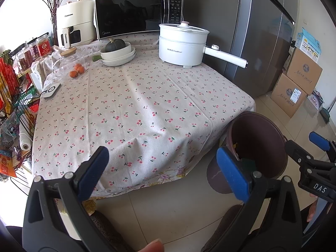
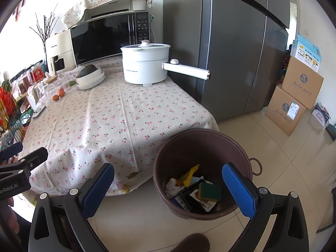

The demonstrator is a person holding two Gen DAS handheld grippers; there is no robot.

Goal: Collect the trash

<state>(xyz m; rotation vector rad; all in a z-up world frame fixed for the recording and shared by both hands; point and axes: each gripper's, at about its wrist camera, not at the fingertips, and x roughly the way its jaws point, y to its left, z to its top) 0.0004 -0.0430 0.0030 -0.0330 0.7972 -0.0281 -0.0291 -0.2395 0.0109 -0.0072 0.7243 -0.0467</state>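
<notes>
Left wrist view: left gripper (image 1: 166, 170) held above the near edge of a table (image 1: 147, 105) covered in a cherry-print cloth, jaws wide apart, nothing between them. Blue pads (image 1: 233, 174) face inward. Brown bin (image 1: 262, 147) stands on the tile floor just beside the table's near right corner, partly behind the right-hand pad. Right gripper (image 1: 315, 157) pokes in from the right edge, over the bin's far side. On the far part of the table: white electric pot (image 1: 180, 46) with a long handle, stacked white bowls (image 1: 118, 55) with a dark green squash (image 1: 115, 44) on top, three oranges (image 1: 77, 70), a small white device (image 1: 52, 90). Microwave (image 1: 138, 12) and cream air fryer (image 1: 75, 24) at the back, grey fridge (image 1: 262, 42) to the right, cardboard boxes (image 1: 294, 86) stacked by it.

Right wrist view: right gripper (image 2: 168, 189) over the bin (image 2: 201, 140), jaws wide apart and empty. Trash in the bin: green-and-yellow sponge (image 2: 210, 191), yellow wrapper (image 2: 189, 174), crumpled white tissue (image 2: 171, 185), black tray (image 2: 191, 199), printed paper. Left gripper (image 2: 23, 159) shows at the left edge; its jaw state can't be told from here. Tabletop middle bare cloth.
</notes>
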